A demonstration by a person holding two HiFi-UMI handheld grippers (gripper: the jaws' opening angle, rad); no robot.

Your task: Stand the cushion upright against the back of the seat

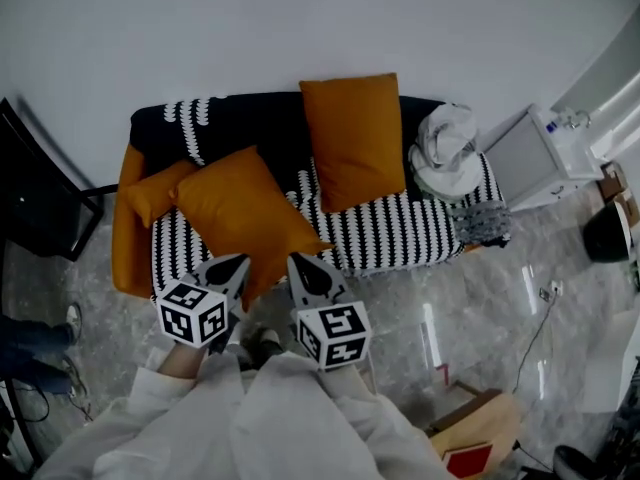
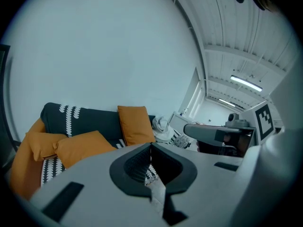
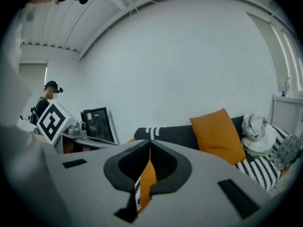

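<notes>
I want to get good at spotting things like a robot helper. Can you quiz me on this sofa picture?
1. How many orange cushions are on the sofa?
2. True or false: in the head view, the white cloth lies at the sofa's left end.
3. Which one stands upright against the sofa's back? A the big cushion, B the cushion by the cloth, C the small cushion.

Key: 1. Three. 2. False, it lies at the right end. 3. B.
</notes>
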